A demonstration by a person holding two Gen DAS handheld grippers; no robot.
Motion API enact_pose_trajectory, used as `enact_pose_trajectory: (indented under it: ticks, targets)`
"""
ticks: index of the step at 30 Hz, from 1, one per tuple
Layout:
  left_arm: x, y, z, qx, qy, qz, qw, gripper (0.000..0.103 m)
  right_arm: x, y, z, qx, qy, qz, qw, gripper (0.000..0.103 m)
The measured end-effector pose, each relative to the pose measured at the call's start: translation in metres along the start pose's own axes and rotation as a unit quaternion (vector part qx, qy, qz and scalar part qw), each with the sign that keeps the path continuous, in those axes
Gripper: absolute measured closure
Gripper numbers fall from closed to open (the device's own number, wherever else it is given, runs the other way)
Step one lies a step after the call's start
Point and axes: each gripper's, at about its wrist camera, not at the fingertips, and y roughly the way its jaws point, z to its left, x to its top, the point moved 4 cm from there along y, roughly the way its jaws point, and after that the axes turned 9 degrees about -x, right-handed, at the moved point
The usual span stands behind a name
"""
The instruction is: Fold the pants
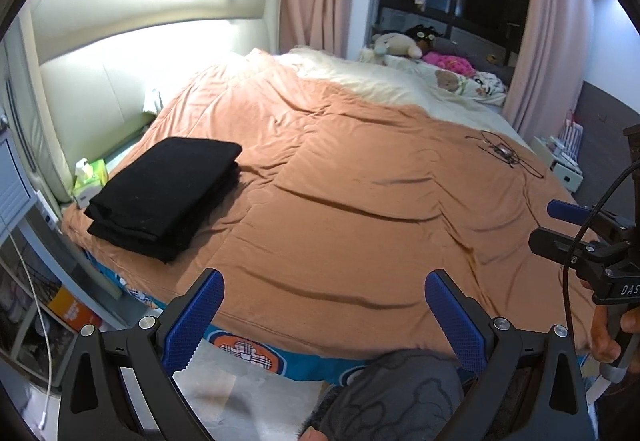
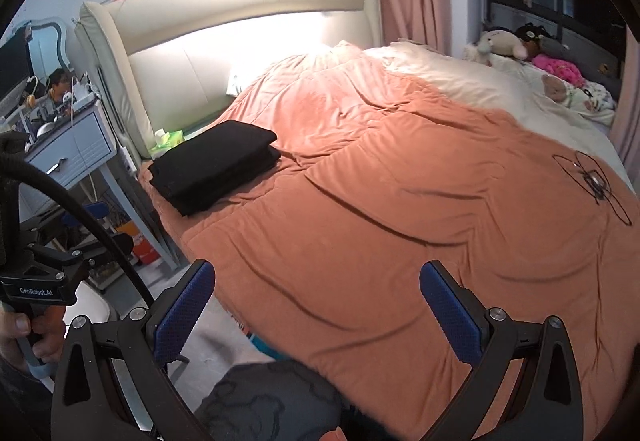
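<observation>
On the bed: orange duvet (image 1: 360, 201), wide and rumpled; black pants (image 1: 168, 193), folded and stacked at its near-left corner; left gripper (image 1: 324, 315) and right gripper (image 2: 318, 307), both wide, empty. Judged finished; square stack edges if anything.

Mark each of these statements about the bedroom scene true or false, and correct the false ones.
1. The black pants lie folded in a stack on the orange blanket. True.
2. The left hand-held gripper is shut on the pants. False: it is open and holds nothing.
3. A tangle of thin black cable lies on the blanket, apart from the pants. True.
4. The right hand-held gripper is open. True.
5. The stuffed toys sit on top of the folded pants. False: they are at the far side of the bed, by the window.
</observation>
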Motion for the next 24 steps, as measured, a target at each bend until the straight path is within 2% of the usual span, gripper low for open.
enact_pose_trajectory:
  ticks: [11, 17, 24]
  targets:
    - [-0.030, -0.048, -0.063, -0.033, 0.047, -0.021, 0.9981, 0.001, -0.057, -0.080, -0.018, -0.044, 0.029, -0.012, 0.999, 0.000]
    - [-0.047, -0.059, -0.085, -0.052, 0.055, -0.026, 0.9968, 0.001, -0.079, -0.118, -0.017, -0.063, 0.034, -0.019, 0.997, 0.000]
    - [-0.073, -0.072, -0.100, -0.050, 0.056, -0.028, 0.9967, 0.001, -0.102, -0.144, -0.021, -0.072, 0.062, -0.027, 0.995, 0.000]
